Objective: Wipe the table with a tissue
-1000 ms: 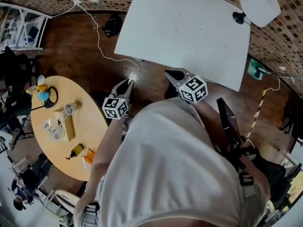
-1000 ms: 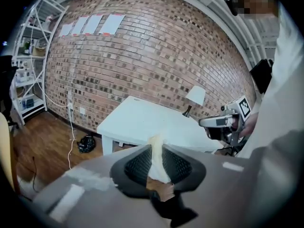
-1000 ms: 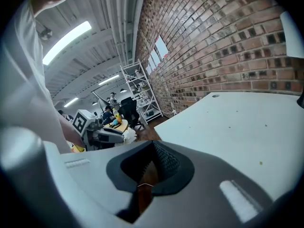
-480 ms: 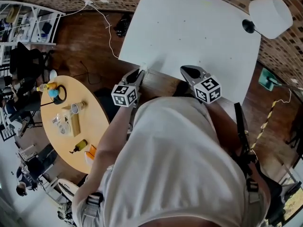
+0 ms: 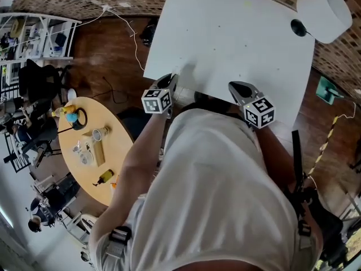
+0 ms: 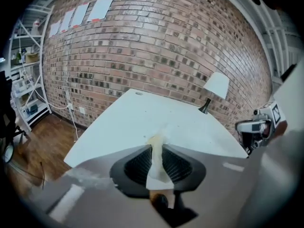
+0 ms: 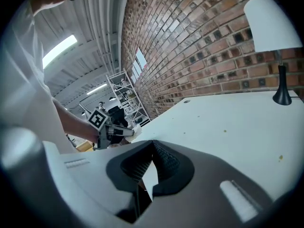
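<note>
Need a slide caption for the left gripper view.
Left gripper pinching a tissue, facing the white table, lamp and brick wall.

A lamp (image 5: 318, 13) stands on the table's (image 5: 237, 44) far right corner.

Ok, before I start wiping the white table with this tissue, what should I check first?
1. The left tongs hold the tissue: ok, it is pinched between them.
2. The tissue touches the table: cannot tell; the tongs are at its near edge.
3. Wiping path clear: ok, only the lamp stands at a far corner.
4. The right tongs are out of the way: ok, shut, empty and apart from the left tongs.
5. Something to wipe: ok, small specks show on the table.
</note>
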`<action>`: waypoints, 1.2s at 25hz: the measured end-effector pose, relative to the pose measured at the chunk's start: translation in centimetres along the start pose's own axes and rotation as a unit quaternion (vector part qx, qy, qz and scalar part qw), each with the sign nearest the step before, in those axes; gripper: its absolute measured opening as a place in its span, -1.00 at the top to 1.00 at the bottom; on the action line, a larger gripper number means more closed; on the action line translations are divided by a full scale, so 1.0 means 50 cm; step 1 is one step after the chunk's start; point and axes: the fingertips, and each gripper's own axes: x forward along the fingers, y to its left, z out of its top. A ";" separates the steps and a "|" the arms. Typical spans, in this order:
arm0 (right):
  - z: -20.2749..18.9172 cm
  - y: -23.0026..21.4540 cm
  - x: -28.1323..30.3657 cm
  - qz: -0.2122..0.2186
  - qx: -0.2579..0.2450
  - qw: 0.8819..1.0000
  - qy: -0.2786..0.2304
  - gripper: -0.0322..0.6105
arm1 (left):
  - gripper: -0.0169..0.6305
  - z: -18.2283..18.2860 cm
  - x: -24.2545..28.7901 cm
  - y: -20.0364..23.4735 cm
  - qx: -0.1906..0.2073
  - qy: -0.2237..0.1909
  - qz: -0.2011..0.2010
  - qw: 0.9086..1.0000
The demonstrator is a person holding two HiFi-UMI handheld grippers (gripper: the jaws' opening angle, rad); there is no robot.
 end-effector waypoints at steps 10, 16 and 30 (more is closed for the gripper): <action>0.019 -0.042 -0.040 -0.084 0.030 0.996 -0.026 0.88 | 0.73 0.055 0.118 0.064 0.046 0.046 0.013 0.998; 0.038 -0.054 -0.041 -0.115 0.041 0.992 -0.029 0.88 | 0.73 0.062 0.162 0.097 0.108 0.074 0.035 0.991; 0.032 -0.053 -0.034 -0.147 0.062 0.987 -0.027 0.88 | 0.78 0.004 0.203 0.004 0.260 0.127 -0.031 0.957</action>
